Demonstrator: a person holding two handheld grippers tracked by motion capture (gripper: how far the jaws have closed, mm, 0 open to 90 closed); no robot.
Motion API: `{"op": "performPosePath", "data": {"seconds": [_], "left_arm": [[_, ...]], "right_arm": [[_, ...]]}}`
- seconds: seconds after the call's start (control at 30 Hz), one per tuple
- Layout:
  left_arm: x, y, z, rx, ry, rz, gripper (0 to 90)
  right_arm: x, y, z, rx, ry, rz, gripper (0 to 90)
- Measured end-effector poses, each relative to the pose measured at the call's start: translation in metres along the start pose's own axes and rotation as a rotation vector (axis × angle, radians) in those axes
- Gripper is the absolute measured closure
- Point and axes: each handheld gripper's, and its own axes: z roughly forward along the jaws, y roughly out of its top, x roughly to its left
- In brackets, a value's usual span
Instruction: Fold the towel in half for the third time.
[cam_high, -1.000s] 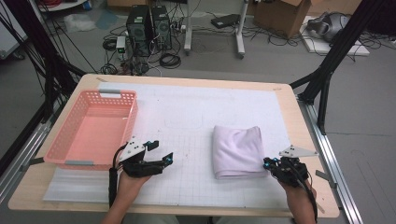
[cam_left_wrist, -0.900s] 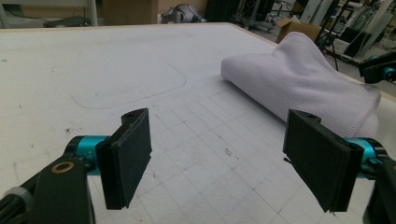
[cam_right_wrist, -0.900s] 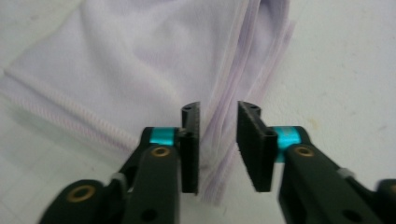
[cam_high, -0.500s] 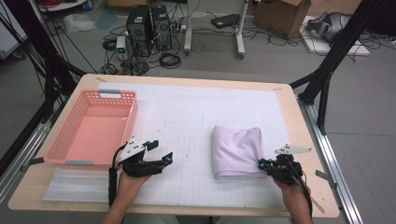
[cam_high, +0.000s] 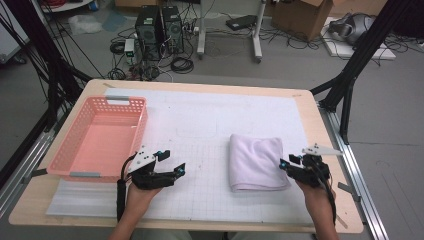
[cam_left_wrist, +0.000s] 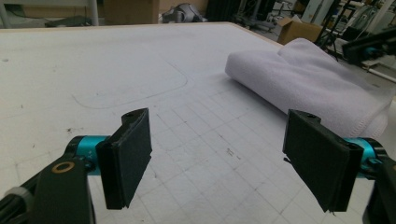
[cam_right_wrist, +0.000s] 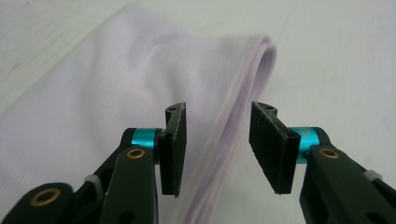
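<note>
Right hand-held gripper (cam_high: 286, 165) at right edge of folded towel (cam_high: 256, 161), jaws just opening, nothing clamped. Left hand-held gripper (cam_high: 176, 169) wide apart over tabletop (cam_high: 210, 115), holding nothing.

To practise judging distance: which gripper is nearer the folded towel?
Right. The right gripper sits at the folded towel's right edge, jaws open; the left gripper rests well off to its left, near the pink basket.

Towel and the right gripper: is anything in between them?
Nothing visible. The right gripper sits at the towel's right edge, its jaws just opened with the edge in front of them and nothing pinched between.
</note>
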Motion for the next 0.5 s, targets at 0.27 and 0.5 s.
{"op": "performPosePath", "data": {"seconds": [0.27, 0.5], "left_arm": [[0.000, -0.001, 0.000, 0.002, -0.003, 0.000, 24.0], [0.001, 0.000, -0.002, -0.005, 0.004, -0.001, 24.1]], "right_arm": [[-0.012, 0.025, 0.053, 0.102, -0.062, -0.042, 78.2], [-0.017, 0.014, 0.048, 0.177, -0.134, -0.034, 79.4]]}}
